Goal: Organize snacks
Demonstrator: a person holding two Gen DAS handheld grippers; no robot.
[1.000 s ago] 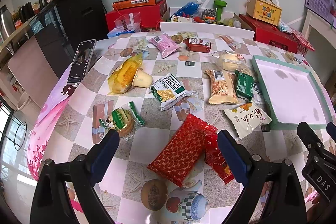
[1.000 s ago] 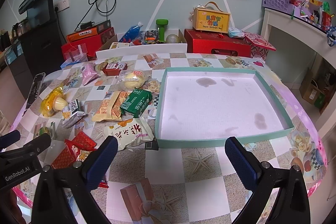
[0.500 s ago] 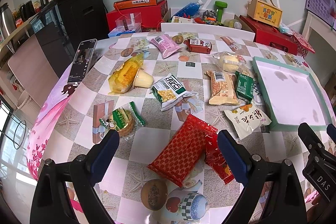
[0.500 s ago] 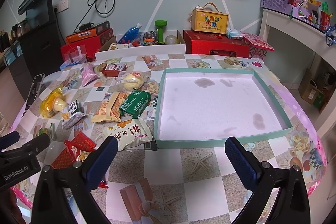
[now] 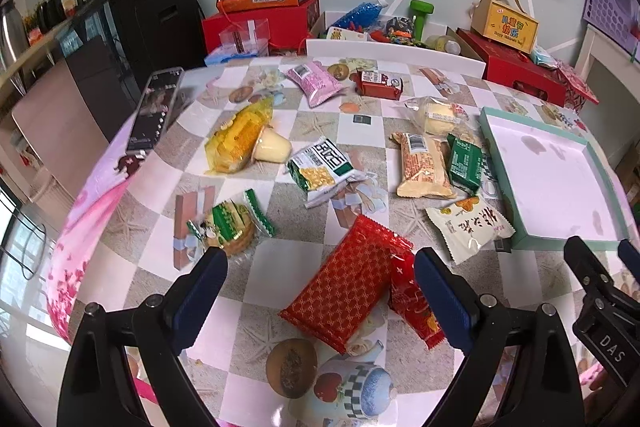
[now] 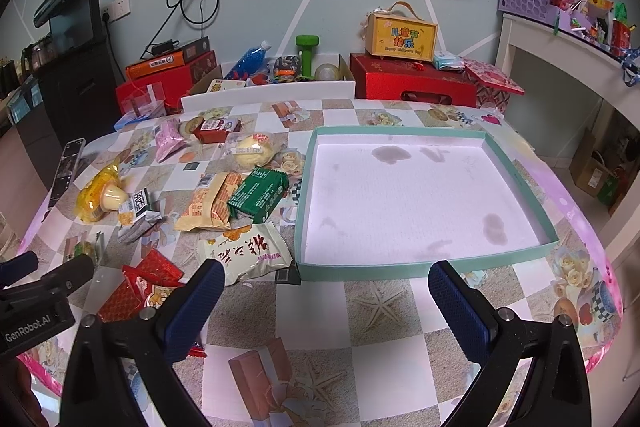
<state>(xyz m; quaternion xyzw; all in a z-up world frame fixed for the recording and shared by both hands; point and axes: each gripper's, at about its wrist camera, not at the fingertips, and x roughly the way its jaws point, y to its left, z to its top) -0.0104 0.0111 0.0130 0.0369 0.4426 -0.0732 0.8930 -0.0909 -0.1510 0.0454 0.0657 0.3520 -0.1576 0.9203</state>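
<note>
Several snack packs lie scattered on the patterned table. In the left wrist view my left gripper [image 5: 320, 291] stands open above a large red packet [image 5: 344, 291] with a smaller red packet [image 5: 412, 301] beside it. A white packet [image 5: 468, 225], a green packet [image 5: 464, 161], an orange packet [image 5: 424, 167] and a yellow bag [image 5: 240, 135] lie farther off. My right gripper [image 6: 320, 301] hangs open over bare tablecloth, in front of the empty green-rimmed tray [image 6: 360, 271]. The white packet [image 6: 244, 253] lies by its left fingertip.
A phone [image 5: 154, 109] lies at the table's left edge. Red boxes [image 6: 412, 83], a yellow gift box [image 6: 400, 35], a bottle and a green dumbbell crowd the back behind a white board. A white desk [image 6: 560, 59] stands to the right.
</note>
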